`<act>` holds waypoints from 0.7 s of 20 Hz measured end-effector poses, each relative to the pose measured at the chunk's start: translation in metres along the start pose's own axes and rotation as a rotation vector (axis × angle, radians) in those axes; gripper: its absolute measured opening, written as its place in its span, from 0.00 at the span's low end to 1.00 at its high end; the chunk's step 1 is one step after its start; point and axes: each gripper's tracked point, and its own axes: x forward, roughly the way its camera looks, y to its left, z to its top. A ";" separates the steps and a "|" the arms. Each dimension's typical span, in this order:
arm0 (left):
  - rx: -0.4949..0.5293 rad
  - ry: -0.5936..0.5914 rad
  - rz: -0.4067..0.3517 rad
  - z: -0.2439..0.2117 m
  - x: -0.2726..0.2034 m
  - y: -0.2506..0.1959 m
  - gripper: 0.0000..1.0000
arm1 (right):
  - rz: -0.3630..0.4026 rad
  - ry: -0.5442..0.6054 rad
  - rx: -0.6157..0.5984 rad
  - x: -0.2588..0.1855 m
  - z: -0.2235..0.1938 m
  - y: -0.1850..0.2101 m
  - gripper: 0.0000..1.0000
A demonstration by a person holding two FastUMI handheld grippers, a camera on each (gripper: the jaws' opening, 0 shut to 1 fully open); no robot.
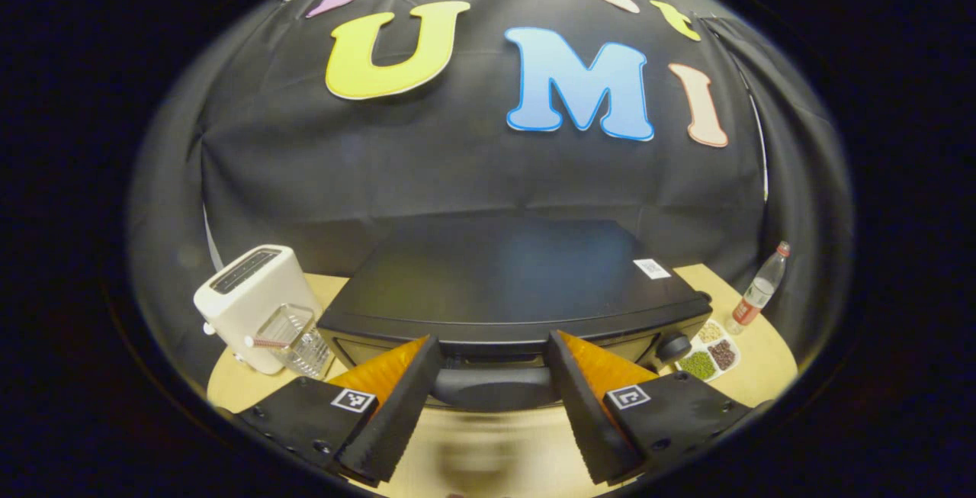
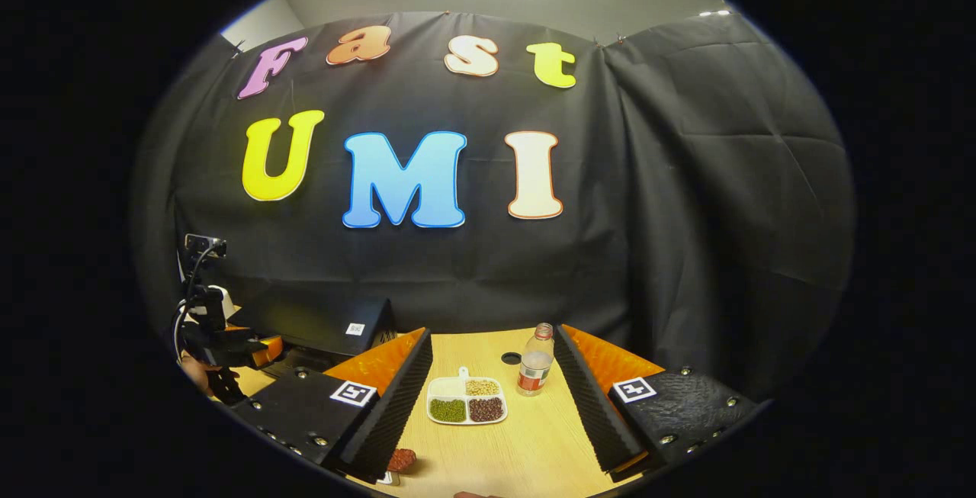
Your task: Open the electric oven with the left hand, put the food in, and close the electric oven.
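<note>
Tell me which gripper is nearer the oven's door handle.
Left. The left gripper has its open fingers on either side of the oven handle; the right gripper hangs off to the side, over the sectioned dish.

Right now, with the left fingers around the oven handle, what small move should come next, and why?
Probably close the left gripper on the handle. Its fingers are open on either side of the handle, and the oven door looks shut, so a grip must come before pulling.

A staged recording booth set up as a kitchen. Black cloth wall (image 2: 686, 178) hangs at twelve o'clock behind a pale wooden table (image 2: 534, 437). A black electric oven (image 1: 503, 277) and white toaster (image 1: 248, 292) stand there.
</note>
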 end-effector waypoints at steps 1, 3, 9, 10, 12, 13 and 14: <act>0.007 -0.005 0.000 -0.001 -0.002 0.000 0.92 | 0.001 0.002 0.005 0.000 -0.002 0.001 0.97; -0.012 0.001 -0.002 -0.004 -0.008 0.000 0.97 | 0.006 0.005 0.013 -0.002 -0.004 0.004 0.97; -0.019 0.016 -0.003 -0.020 -0.030 -0.003 0.97 | 0.026 -0.015 0.014 -0.009 0.000 0.009 0.97; -0.022 0.020 -0.002 -0.022 -0.034 -0.003 0.95 | 0.029 -0.018 0.014 -0.011 0.001 0.010 0.97; -0.027 0.030 -0.001 -0.029 -0.041 -0.004 0.97 | 0.033 -0.024 0.012 -0.015 0.003 0.011 0.97; -0.029 0.036 -0.003 -0.033 -0.044 -0.004 0.95 | 0.036 -0.027 0.012 -0.016 0.003 0.011 0.97; -0.033 0.042 -0.006 -0.036 -0.047 -0.004 0.97 | 0.038 -0.030 0.011 -0.017 0.005 0.012 0.97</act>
